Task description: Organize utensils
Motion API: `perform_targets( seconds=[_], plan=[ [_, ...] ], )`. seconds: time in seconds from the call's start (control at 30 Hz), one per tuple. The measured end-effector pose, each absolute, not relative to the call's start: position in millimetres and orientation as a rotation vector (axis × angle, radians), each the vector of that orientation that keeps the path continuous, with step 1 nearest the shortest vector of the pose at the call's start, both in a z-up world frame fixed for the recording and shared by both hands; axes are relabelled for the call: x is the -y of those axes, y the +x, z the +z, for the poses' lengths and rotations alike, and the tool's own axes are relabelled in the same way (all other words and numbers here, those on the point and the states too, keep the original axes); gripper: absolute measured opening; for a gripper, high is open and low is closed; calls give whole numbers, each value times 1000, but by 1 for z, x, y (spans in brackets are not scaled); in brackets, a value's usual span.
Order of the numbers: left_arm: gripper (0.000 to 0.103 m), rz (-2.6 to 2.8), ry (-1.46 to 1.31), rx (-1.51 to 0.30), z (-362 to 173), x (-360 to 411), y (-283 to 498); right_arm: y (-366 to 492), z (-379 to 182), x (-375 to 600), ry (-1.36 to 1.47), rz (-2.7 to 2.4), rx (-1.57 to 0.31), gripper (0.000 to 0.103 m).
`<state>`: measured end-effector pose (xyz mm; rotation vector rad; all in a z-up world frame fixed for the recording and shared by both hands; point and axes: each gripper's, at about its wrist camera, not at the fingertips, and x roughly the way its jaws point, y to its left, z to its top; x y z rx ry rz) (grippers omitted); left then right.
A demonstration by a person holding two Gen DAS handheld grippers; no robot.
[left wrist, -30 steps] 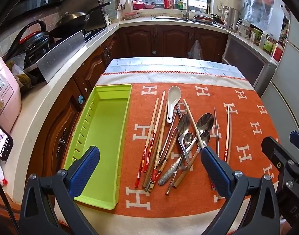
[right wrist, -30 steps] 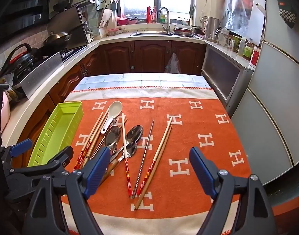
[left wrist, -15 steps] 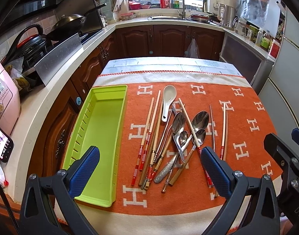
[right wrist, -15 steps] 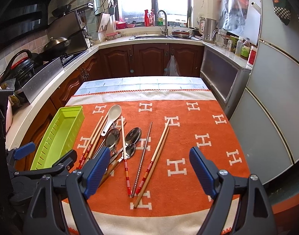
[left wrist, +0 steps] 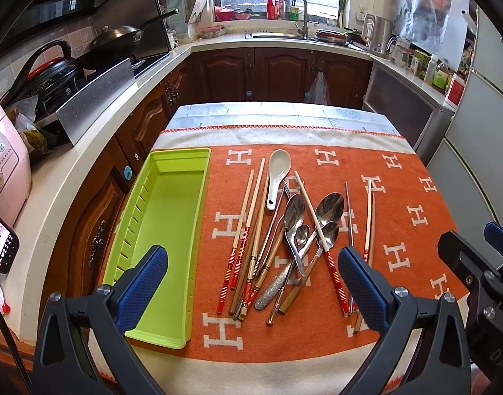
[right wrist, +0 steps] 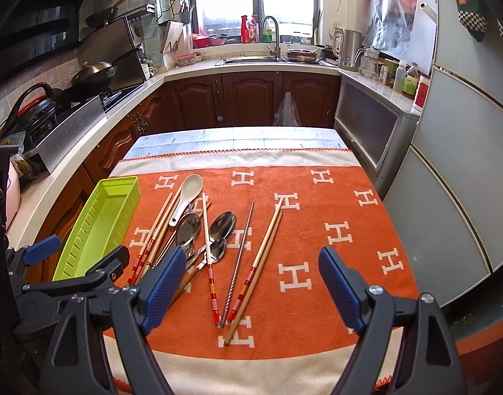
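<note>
A pile of utensils lies on the orange cloth (left wrist: 399, 197): a white ceramic spoon (left wrist: 277, 174), several metal spoons (left wrist: 294, 217), wooden chopsticks with red bands (left wrist: 245, 227) and a metal chopstick pair (left wrist: 349, 217). An empty lime-green tray (left wrist: 166, 230) lies left of the pile. My left gripper (left wrist: 251, 283) is open and empty, above the near end of the pile. My right gripper (right wrist: 251, 283) is open and empty, above the near ends of the right-hand chopsticks (right wrist: 261, 256). The tray (right wrist: 100, 223) and white spoon (right wrist: 185, 194) show in the right wrist view too.
The table stands in a kitchen. A counter with a pink cooker (left wrist: 4, 171), a phone (left wrist: 1, 243) and a stove runs along the left. Dark wood cabinets (left wrist: 277, 72) and a sink are beyond. A grey fridge (right wrist: 465, 181) stands at the right.
Both grippers have drawn back and risen a little, so the table looks slightly farther away. The utensils and tray have not moved. Both grippers stay open.
</note>
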<state>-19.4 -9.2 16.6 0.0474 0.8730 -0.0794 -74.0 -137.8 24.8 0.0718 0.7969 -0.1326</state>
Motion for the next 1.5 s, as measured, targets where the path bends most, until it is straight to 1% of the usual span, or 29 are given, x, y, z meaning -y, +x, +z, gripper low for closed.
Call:
perform_targets(
  seconds=[0.53, 0.67, 1.07, 1.3, 1.33, 1.47, 1.5],
  plan=[
    [102, -83, 17, -902, 15, -2, -10, -69, 27, 127, 52, -124, -804, 84],
    [102, -84, 5, -936, 11, -3, -5, -66, 23, 126, 52, -118, -816, 84],
    [102, -78, 35, -944, 8, 3, -2, -61, 17, 130, 82, -98, -831, 83],
    [102, -122, 13, -982, 8, 11, 18, -54, 18, 141, 101, -86, -835, 83],
    [102, -135, 10, -986, 8, 12, 21, -51, 17, 146, 113, -82, -844, 83],
    [101, -179, 45, -1004, 4, 28, 42, -31, 9, 175, 208, -54, -911, 70],
    [100, -187, 54, -1007, 3, 32, 46, -28, 6, 181, 226, -56, -923, 69]
  ],
)
